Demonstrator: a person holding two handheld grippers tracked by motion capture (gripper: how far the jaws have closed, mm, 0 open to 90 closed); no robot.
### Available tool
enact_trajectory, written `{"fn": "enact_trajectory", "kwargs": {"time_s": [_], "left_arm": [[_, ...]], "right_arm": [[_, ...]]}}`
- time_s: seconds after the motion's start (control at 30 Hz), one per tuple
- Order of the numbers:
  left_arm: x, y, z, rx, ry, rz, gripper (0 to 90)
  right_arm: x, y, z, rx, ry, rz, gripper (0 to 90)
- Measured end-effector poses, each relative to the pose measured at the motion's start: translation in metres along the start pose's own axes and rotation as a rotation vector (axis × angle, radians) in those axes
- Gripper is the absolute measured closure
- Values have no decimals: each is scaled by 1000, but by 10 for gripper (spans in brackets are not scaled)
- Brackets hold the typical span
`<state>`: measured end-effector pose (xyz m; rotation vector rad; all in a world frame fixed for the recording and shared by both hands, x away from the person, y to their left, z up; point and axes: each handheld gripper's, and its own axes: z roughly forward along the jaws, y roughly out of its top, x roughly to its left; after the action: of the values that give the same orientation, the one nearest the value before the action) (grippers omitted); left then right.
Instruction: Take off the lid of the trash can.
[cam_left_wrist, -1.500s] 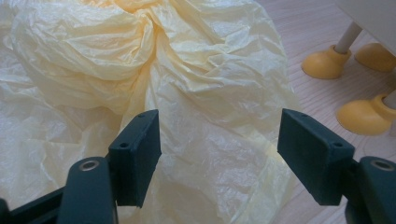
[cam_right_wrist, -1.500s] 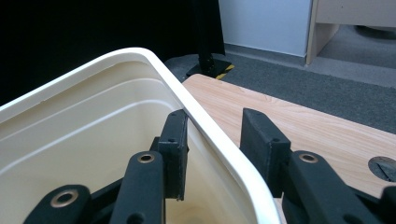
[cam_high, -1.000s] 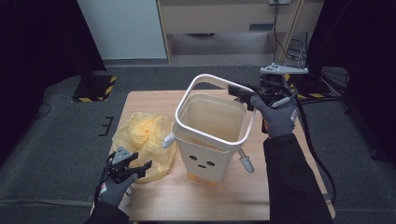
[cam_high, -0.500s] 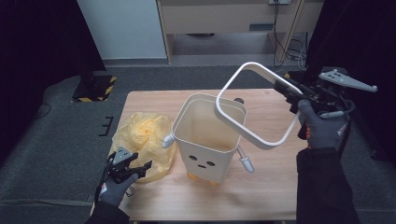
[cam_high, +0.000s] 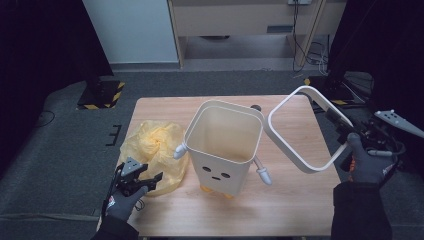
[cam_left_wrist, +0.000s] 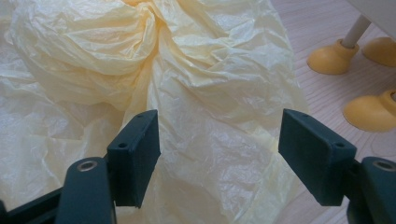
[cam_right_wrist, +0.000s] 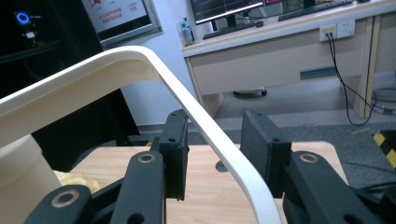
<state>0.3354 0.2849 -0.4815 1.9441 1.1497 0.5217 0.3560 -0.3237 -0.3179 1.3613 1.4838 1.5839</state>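
- R gripper holds the bin's white rim ring, clear of the bin, tilted, over the table's right edge. One ring side passes between its jaws in the right gripper view; whether both pads bear on it cannot be told from that view, but the ring hangs from this grip alone, so judged clamped.
- L gripper sits low at the table's front-left corner, jaws apart and holding nothing, with the yellow bag lying just ahead of them.
- Bin stands upright mid-table, open top, no liner inside. Bag is a crumpled heap on the left side, beside the bin.
- Judged step: ring is off; liner fitting comes next.
- Risks:
  - Ring is gripped at one spot only, far from its balance pt; it may swing or slip out and drop off the right edge.
  - Ring's lower corner hangs near the bin's right arm; a careless swing could tip the bin on its small feet.
  - Thin bag film may snag or tear if the L jaws pinch several layers.
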Motion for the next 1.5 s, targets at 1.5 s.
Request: {"fn": "enact_trajectory", "kwargs": {"time_s": [1.5], "left_arm": [[1, -1, 1, -2, -1, -13, 281]], "right_arm": [[-68, -179, 45, 546, -178, -45, 562]]}}
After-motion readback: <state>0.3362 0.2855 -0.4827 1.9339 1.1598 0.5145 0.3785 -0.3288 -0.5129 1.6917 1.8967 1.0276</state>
